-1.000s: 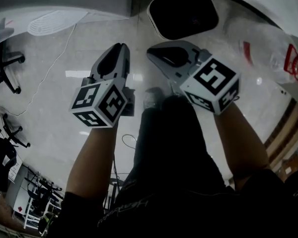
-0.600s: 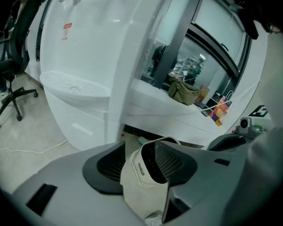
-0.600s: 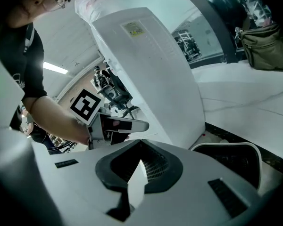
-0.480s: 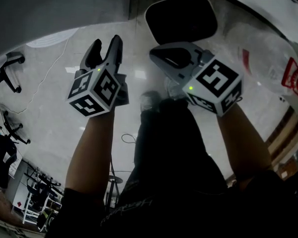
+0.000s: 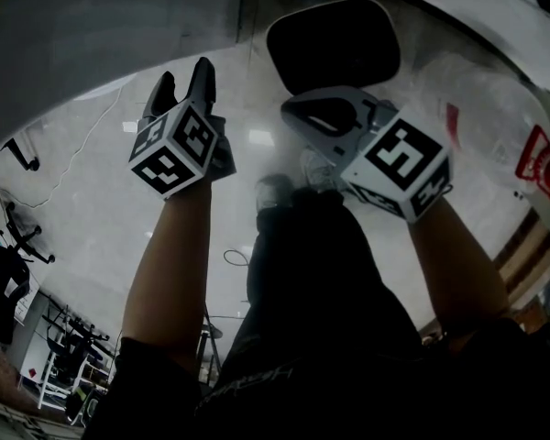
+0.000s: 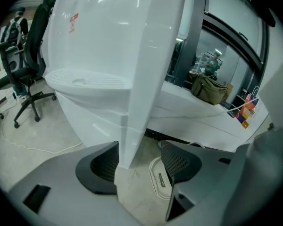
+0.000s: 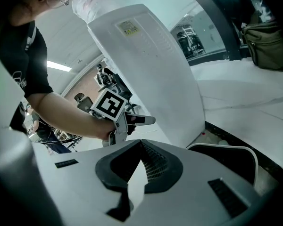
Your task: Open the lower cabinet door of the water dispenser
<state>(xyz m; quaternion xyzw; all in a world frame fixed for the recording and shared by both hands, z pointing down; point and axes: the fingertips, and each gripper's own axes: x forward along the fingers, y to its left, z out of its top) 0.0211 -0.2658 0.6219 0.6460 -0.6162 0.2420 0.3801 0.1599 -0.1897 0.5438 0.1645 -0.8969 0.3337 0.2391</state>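
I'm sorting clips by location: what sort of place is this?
Probably an office or lab workspace: a wheeled office chair stands on a polished floor beside a white water dispenser, with a glass partition and a bag behind.

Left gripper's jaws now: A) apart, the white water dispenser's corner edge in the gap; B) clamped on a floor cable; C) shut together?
A: on the left gripper the jaws have just been opening and stand apart, the corner edge of the white plastic water dispenser between them, unpressed.
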